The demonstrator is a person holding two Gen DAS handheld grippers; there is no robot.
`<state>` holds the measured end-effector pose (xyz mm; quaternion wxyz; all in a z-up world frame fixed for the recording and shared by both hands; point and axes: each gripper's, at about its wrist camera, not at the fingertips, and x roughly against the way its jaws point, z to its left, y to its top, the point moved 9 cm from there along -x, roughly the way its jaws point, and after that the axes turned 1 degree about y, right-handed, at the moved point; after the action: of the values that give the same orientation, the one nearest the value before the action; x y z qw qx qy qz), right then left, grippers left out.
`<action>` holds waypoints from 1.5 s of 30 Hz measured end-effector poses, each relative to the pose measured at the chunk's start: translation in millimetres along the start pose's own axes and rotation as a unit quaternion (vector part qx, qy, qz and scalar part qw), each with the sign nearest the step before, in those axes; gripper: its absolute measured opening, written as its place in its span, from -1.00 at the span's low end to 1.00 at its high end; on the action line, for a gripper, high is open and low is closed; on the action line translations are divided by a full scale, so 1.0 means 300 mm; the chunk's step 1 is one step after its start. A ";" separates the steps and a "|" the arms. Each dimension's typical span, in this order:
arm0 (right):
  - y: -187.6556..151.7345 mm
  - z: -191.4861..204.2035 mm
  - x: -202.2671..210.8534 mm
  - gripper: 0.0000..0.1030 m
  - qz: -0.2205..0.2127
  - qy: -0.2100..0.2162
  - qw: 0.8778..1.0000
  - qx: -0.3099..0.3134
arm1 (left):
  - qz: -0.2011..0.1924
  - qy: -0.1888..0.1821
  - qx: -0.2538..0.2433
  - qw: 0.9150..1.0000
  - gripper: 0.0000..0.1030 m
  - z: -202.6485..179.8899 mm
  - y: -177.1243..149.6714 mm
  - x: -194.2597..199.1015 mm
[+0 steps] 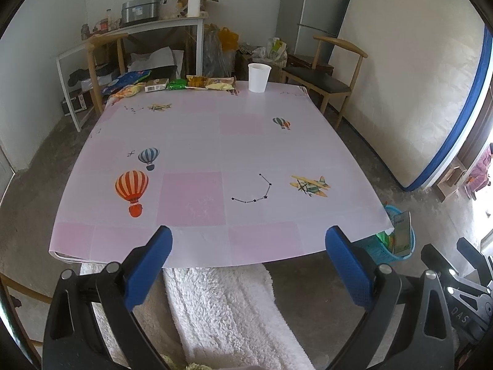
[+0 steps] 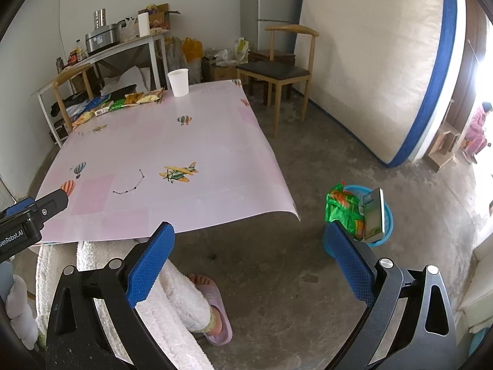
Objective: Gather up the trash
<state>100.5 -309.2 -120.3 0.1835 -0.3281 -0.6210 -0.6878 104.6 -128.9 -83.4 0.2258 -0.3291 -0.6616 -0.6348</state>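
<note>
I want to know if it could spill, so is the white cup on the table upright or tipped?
Upright. The cup stands on its base near the table's far edge, rim up. Contents cannot be told.

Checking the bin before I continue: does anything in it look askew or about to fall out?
Yes. In the blue basket, a box stands tilted above the rim, and a green wrapper bulges over its near edge.

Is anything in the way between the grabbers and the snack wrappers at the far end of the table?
Nothing visible. Bare tablecloth lies between the open left gripper and the wrappers. The white cup stands beside them, not in front. The open right gripper hangs off the table's corner.
</note>
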 end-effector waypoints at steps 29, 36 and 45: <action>-0.024 -0.012 -0.145 0.85 0.040 0.040 0.998 -0.005 | 0.049 0.012 -0.046 0.998 0.89 -0.082 -0.016 -0.199; 0.016 -0.002 -0.186 0.85 0.036 0.057 0.998 0.002 | 0.045 0.021 -0.046 0.998 0.89 -0.082 0.008 -0.220; 0.023 0.012 -0.189 0.85 0.032 0.069 0.997 0.009 | 0.038 0.027 -0.042 0.998 0.89 -0.065 0.030 -0.214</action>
<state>146.5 -315.7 -153.7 0.2513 -0.2982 -0.6023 -0.6965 152.6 -158.0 -121.4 0.2536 -0.3457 -0.6151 -0.6616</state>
